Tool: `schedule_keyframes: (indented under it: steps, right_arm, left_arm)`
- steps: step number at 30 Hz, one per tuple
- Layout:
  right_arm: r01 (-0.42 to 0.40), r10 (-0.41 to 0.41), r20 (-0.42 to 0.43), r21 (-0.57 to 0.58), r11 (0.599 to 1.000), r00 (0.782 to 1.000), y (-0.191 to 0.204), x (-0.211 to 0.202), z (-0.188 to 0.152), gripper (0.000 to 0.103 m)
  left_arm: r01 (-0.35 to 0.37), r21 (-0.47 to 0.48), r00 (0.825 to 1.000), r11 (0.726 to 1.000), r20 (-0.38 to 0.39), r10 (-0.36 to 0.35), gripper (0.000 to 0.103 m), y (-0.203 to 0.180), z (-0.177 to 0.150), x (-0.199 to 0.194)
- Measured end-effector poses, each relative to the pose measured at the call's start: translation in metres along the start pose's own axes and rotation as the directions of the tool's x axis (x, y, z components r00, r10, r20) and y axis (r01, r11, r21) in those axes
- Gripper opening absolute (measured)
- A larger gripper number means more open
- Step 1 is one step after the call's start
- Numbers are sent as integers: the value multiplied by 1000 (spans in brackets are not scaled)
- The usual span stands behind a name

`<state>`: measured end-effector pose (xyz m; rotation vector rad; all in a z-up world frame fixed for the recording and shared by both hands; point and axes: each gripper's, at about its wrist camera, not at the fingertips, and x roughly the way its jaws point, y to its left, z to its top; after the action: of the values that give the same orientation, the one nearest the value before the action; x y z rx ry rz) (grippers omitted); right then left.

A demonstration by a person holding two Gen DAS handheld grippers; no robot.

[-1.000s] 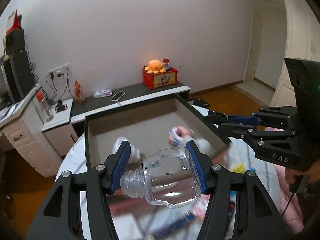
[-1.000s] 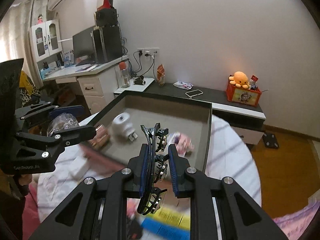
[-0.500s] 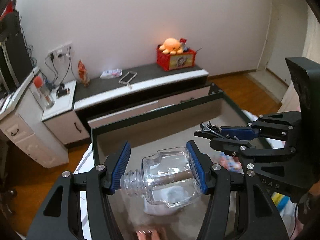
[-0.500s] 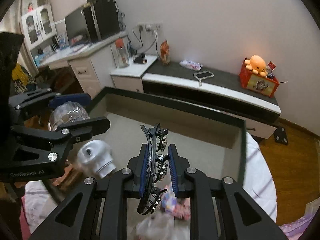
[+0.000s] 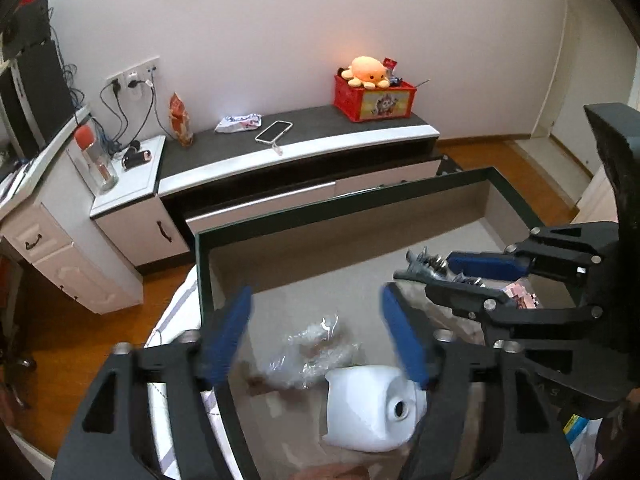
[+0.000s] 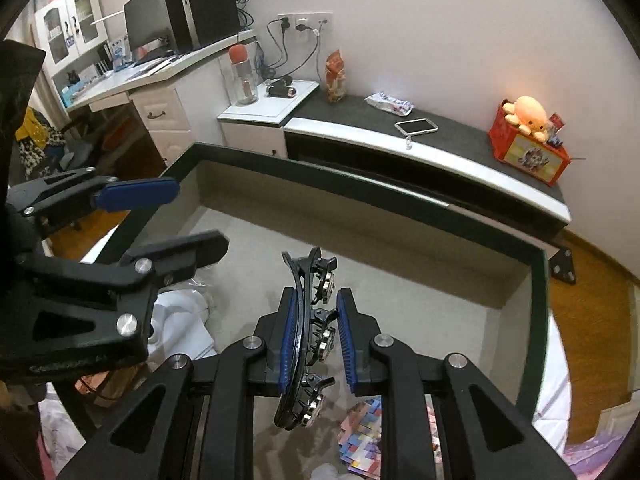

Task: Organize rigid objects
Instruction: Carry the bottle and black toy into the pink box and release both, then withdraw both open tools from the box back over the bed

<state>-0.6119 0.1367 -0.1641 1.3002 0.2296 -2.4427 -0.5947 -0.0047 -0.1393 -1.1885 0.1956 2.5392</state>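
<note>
Two hand-held grippers work over a dark-rimmed grey tray (image 5: pixel 280 220) as a person sorts hard odds & ends. The left gripper (image 5: pixel 316 332) stands wide, its jaws having just been opening w/ nothing between its blue pads; the clear bottle (image 5: pixel 308 352) lies on the tray floor below them, beside a white jug-like container (image 5: pixel 368 412). The right gripper (image 6: pixel 318 340) carries a black hair clip (image 6: pixel 308 340); its jaws have just been opening, and a gap shows at the right pad, so whether it is pinched or already loose can't be told.

Handling, by the look: the bottle is light, stiff, slick and apt to roll, best taken across its flat-sided body. The clip is light, thin, rigid; its toothed side could snag, so grip the smooth curved spine mid-length.

The left wrist view alone shows the bottle; in the right wrist view the left gripper hides it. Only the right wrist view shows the clip's stud row and the pad gap.
</note>
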Motion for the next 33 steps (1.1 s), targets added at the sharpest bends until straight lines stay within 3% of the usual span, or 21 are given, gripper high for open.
schedule_keyframes:
  steps: [5,10,15,23,33]
  right_arm:
    - [50,-51,27,16,999,998,-2,-19,-3,57]
    - [55,-57,78,24,998,995,4,-47,-8,69]
    - [63,-63,131,7,998,989,16,-78,-21,78]
    - [41,-40,208,-1,999,977,36,-131,-63,79]
    - [36,-47,249,48,998,967,47,-175,-130,80]
  left_arm:
    - [-13,-65,1000,998,24,15,95,10,-4,-18]
    - [-21,-69,998,997,62,26,100,5,-14,-51]
    - [-80,-44,988,996,127,85,102,-11,-31,-94]
    - [-175,-40,961,984,212,179,103,-35,-70,-159]
    - [-142,-32,961,989,236,145,103,-68,-136,-209]
